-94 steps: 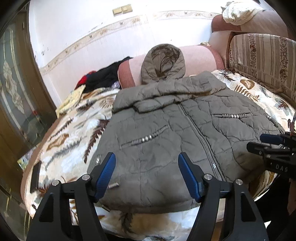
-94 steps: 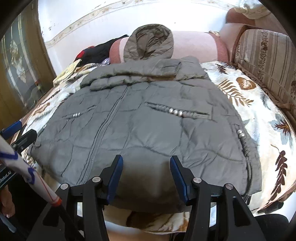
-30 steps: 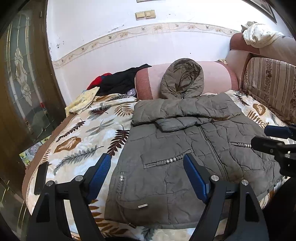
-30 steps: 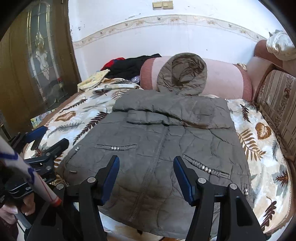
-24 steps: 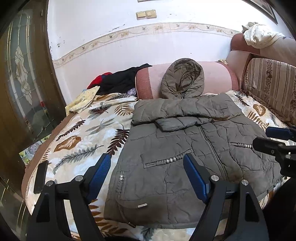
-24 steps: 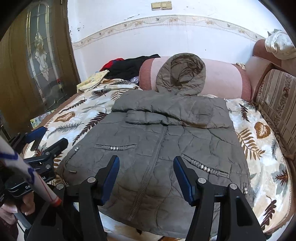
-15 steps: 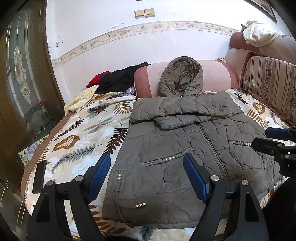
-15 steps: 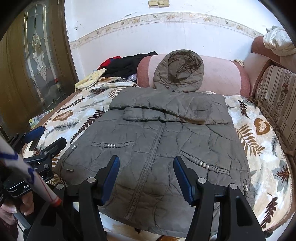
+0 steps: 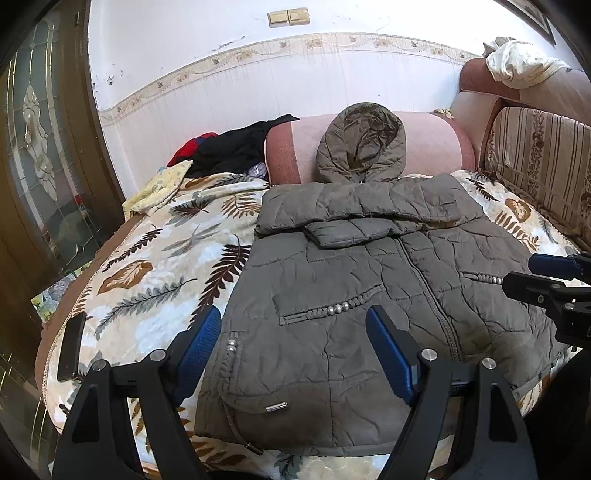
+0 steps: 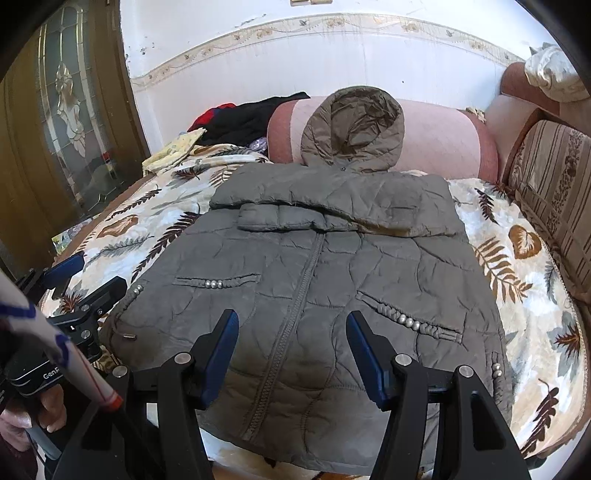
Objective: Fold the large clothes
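Both grippers have backed off since a few seconds ago, so the whole jacket shows now, flat on the bed with sleeves folded across the chest. Left gripper and right gripper hover with jaws released, holding nothing. It looks puffy, soft and light, so I'd pinch the bottom hem corners.

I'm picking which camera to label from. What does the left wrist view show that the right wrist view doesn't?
Only the left wrist view shows the wall switch plates and a dark flat object at the blanket's left edge. Only the right wrist view shows a hand and the jacket's right edge with its beads. Both show the grey hooded jacket laid flat, sleeves folded across, and both open grippers.
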